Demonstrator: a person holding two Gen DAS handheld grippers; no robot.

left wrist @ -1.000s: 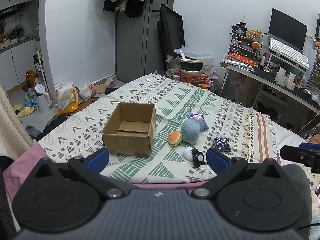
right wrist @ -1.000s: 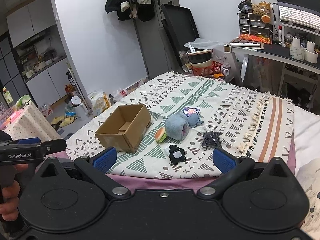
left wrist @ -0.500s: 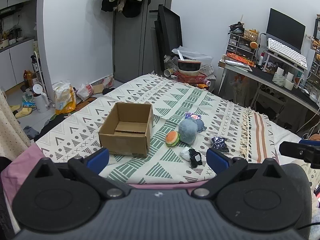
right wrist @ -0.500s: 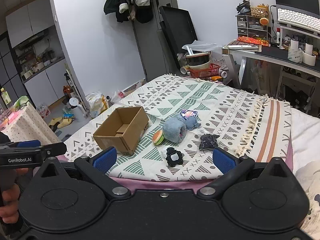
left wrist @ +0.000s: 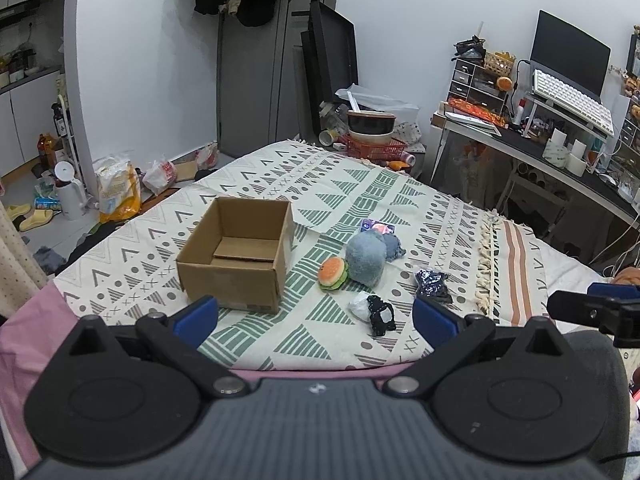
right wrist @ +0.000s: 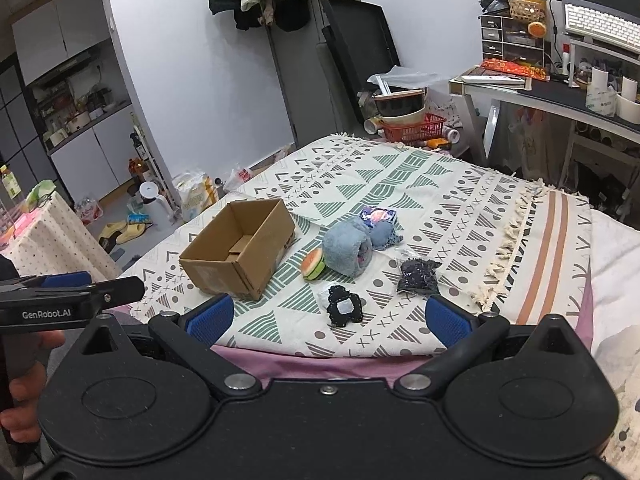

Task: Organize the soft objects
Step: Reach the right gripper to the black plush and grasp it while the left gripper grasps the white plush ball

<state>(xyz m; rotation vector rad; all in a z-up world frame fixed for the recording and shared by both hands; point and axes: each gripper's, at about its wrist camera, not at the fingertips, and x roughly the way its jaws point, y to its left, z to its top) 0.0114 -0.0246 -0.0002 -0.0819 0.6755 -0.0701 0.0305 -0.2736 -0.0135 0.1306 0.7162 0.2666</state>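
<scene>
1. The left gripper (left wrist: 316,316) is held above the near edge of the bed, its two blue fingers (left wrist: 196,316) wide apart and with nothing between them.
2. The right gripper (right wrist: 328,318) is held in the same way, jaws spread wide and holding nothing; in its own view the left gripper shows at the left edge, with the person's hand (right wrist: 20,396) under it.
3. The soft objects lie on the patterned blanket (left wrist: 360,184), well ahead of both grippers and touched by neither.
4. One open cardboard box (left wrist: 240,256) stands upright on the blanket, ahead of the left finger of the left gripper. Its inside looks empty.
5. Just to the right of the box lies one small burger plush (left wrist: 333,273), and it touches one round blue-grey plush (left wrist: 366,258).
6. Behind the blue-grey plush lies one smaller blue soft thing (left wrist: 394,246), and beside it one small colourful packet (left wrist: 376,226); from this distance I cannot tell what the packet is.
7. Nearest to the grippers lies one black plush figure (right wrist: 344,306) with a pale patch, and it partly covers one small whitish thing (left wrist: 358,306).
8. One dark sparkly pouch (right wrist: 418,276) lies apart to the right, ahead of the right finger of the right gripper.
9. In all I count seven small items and one box.
</scene>
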